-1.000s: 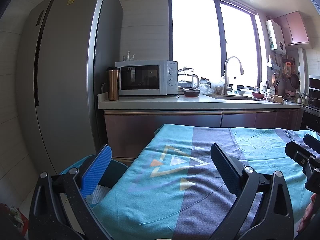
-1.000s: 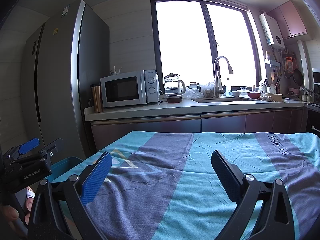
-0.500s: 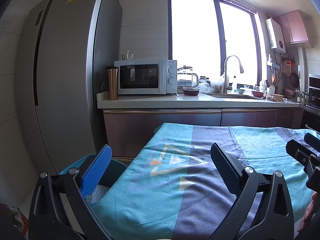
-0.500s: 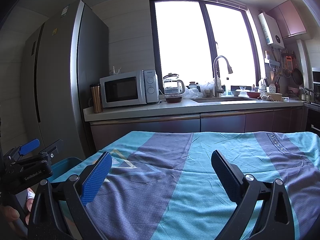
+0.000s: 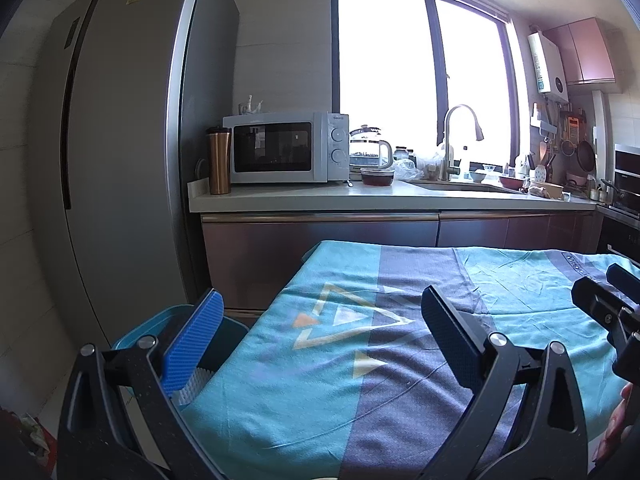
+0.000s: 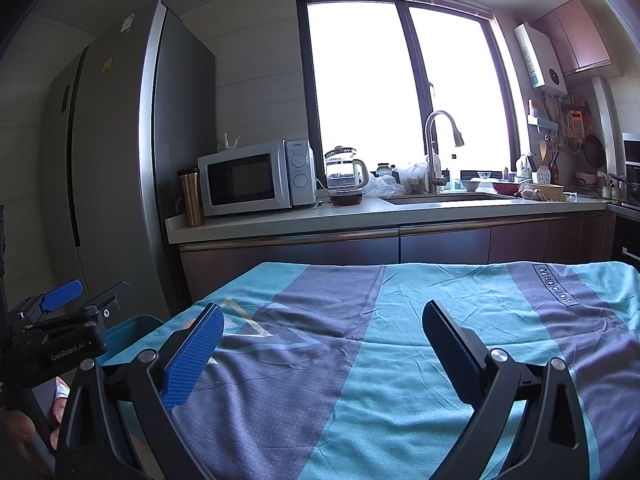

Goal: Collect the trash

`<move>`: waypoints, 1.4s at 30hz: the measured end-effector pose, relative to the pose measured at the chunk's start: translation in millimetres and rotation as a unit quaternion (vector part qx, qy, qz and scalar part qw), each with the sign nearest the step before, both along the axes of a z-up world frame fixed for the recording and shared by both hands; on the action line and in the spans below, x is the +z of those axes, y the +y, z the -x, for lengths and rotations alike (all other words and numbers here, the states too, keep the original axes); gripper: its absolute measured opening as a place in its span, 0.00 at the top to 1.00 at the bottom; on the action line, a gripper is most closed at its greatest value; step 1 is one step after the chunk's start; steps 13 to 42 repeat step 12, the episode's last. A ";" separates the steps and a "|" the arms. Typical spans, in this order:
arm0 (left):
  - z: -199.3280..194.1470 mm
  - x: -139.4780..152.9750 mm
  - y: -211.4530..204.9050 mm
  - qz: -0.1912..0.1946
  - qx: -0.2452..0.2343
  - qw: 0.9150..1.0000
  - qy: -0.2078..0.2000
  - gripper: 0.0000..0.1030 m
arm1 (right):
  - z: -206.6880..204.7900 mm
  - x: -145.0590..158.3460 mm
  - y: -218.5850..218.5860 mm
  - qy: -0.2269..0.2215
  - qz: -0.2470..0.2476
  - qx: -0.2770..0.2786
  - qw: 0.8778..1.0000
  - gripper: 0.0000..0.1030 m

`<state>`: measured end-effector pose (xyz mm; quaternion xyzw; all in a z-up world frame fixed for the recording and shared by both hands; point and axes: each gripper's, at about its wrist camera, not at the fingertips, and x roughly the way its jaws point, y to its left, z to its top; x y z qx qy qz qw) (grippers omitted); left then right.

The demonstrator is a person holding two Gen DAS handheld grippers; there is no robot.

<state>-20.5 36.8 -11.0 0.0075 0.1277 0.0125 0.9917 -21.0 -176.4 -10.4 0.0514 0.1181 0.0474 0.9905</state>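
Barely moved since earlier frame, view crept fwd a bit. No trash visible on cloth [image 5: 320,380]; blue bin [image 5: 224,332] at 8 o'clock, beside table edge for drop-off. My left gripper [image 5: 320,340] & right gripper [image 6: 320,348] both spread, empty, hovering.

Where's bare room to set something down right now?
The tablecloth is bare between both open grippers. The countertop has a free strip before the microwave. It is crowded around the faucet and beyond it.

The desk [image 6: 400,360] has a blue and gray cloth [image 5: 360,360] spread flat over its whole top.
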 end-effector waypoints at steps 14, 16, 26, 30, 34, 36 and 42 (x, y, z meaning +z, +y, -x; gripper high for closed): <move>-89.0 -27.5 -7.9 0.014 -0.048 0.988 0.149 0.05 | -17.6 -14.0 -45.7 0.059 0.005 -0.030 0.998 0.06; -89.0 -27.5 -7.9 0.014 -0.048 0.988 0.149 0.05 | -17.6 -14.0 -45.7 0.059 0.005 -0.030 0.998 0.06; -89.0 -27.5 -7.9 0.014 -0.048 0.988 0.149 0.05 | -17.6 -14.0 -45.7 0.059 0.005 -0.030 0.998 0.06; -89.0 -27.5 -7.9 0.014 -0.048 0.988 0.149 0.05 | -17.6 -14.0 -45.7 0.059 0.005 -0.030 0.998 0.06; -89.0 -27.5 -7.9 0.014 -0.048 0.988 0.149 0.05 | -17.6 -14.0 -45.7 0.059 0.005 -0.030 0.998 0.06; -89.0 -27.5 -7.9 0.014 -0.048 0.988 0.149 0.05 | -17.6 -14.0 -45.7 0.059 0.005 -0.030 0.998 0.06; -89.0 -27.5 -7.9 0.014 -0.048 0.988 0.149 0.05 | -17.6 -14.0 -45.7 0.059 0.005 -0.030 0.998 0.06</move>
